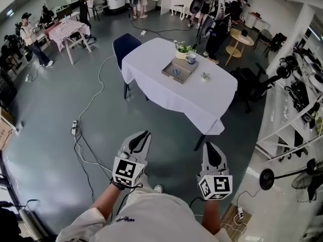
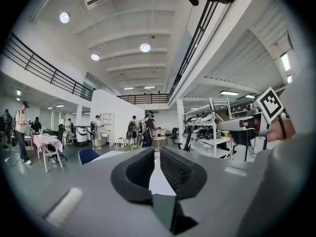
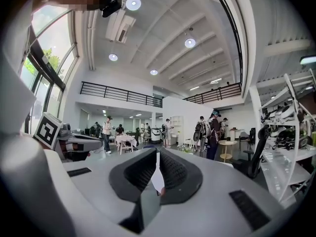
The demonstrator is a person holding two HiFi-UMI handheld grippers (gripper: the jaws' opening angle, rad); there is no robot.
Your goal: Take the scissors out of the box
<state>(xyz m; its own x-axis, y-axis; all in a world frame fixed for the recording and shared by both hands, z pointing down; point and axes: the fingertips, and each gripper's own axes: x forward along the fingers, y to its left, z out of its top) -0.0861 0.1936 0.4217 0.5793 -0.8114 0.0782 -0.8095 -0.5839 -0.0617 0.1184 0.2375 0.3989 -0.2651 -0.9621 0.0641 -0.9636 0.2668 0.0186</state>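
Scissors (image 1: 176,71), bluish, in grey box (image 1: 184,77)

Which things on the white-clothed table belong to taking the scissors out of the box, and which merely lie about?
Job: shallow grey square box; small bluish scissors inside it.
Lying about: green potted plant; pale ceramic mug; tiny green sprig.

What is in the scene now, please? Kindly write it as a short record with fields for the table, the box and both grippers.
table: covered by a white cloth, some way ahead of the person
box: grey, shallow, on the table
in the box: a small bluish thing, perhaps the scissors; too small to tell
beside the box: mug, potted plant
left gripper: shut, empty
right gripper: shut, empty
task: not begun
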